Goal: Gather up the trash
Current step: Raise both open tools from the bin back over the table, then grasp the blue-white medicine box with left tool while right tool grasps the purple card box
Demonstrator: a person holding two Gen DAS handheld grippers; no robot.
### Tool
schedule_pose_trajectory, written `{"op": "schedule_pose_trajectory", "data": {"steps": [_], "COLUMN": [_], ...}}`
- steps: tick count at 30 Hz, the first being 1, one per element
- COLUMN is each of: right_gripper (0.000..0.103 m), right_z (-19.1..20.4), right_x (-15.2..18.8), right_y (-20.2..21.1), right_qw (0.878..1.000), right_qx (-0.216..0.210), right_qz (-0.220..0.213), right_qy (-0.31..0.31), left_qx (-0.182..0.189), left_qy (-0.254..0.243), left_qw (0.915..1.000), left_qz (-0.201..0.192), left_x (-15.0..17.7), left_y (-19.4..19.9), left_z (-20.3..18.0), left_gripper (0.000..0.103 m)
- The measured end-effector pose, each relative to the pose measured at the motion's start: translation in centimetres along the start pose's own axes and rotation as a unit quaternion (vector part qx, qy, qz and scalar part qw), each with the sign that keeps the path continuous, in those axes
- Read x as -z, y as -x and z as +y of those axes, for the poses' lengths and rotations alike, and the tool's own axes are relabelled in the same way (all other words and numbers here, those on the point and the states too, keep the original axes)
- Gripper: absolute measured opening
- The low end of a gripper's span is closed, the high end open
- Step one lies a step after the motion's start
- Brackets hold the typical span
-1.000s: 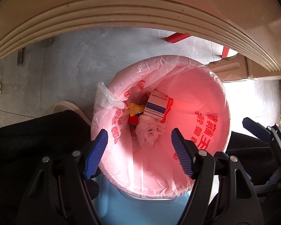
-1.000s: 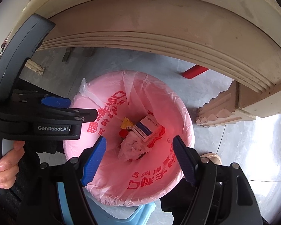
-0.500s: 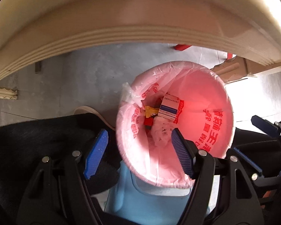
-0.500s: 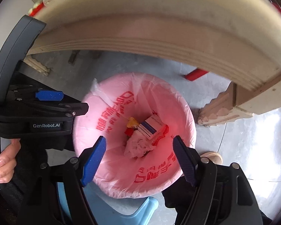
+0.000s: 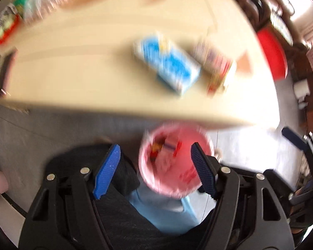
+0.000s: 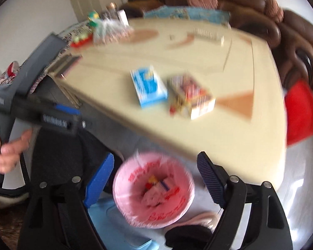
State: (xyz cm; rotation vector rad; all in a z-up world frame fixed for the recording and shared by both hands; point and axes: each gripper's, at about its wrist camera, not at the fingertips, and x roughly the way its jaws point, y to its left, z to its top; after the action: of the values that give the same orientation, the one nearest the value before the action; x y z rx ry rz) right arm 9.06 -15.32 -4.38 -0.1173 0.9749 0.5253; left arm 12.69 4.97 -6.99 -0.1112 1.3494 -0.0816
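Note:
A bin lined with a pink bag stands on the floor below the table edge, with a box and crumpled wrappers inside. On the cream table lie a blue and white box and a red and white box, side by side. My left gripper hangs open high above the bin, nothing between its fingers. My right gripper is also above the bin, its jaws opening and empty. Both views are blurred.
A blue stool stands beside the bin. A red stool sits past the table's right end. Bagged goods and packets crowd the table's far left. A brown sofa lies behind.
Both grippers rose from just under the table edge to above it, so the tabletop and its boxes came into view and the bin shrank. The right jaws widened.

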Motion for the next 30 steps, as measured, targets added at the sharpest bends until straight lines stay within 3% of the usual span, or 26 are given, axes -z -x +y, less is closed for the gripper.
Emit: {"op": "schedule_pose_trajectory", "data": {"steps": [3,5,10,19,30], "right_gripper": [0.083,0.085,0.086,0.086,0.086], "right_z": [-0.8,-1.6,-2.9,-6.6,-9.1], "right_x": [-3.5,-5.6,-9.0,-12.4,-12.8], "right_y": [2.5,3.6,4.4,1.4,-6.2], "right_qw": [1.000,0.999,0.998,0.997,0.992], "right_qx": [-0.014,-0.020,-0.006,-0.026,-0.058], "right_qz": [-0.020,-0.030,-0.038,-0.009,0.047], "right_qy": [0.017,0.024,0.052,0.074,0.105], "left_qx": [0.008,0.009,-0.003,-0.003,-0.009], "left_qy": [0.020,0.032,0.046,0.111,0.187], "left_qw": [0.9993,0.9986,0.9974,0.9937,0.9791], "left_qz": [-0.030,-0.042,-0.055,0.017,0.079], "left_x": [-2.9,-4.7,-7.9,-11.5,-13.9], "left_y": [4.5,6.5,8.4,2.3,-6.5], "left_z": [-0.4,-0.9,-2.4,-1.5,1.1], "left_gripper": [0.077,0.077,0.078,0.078,0.078]}}
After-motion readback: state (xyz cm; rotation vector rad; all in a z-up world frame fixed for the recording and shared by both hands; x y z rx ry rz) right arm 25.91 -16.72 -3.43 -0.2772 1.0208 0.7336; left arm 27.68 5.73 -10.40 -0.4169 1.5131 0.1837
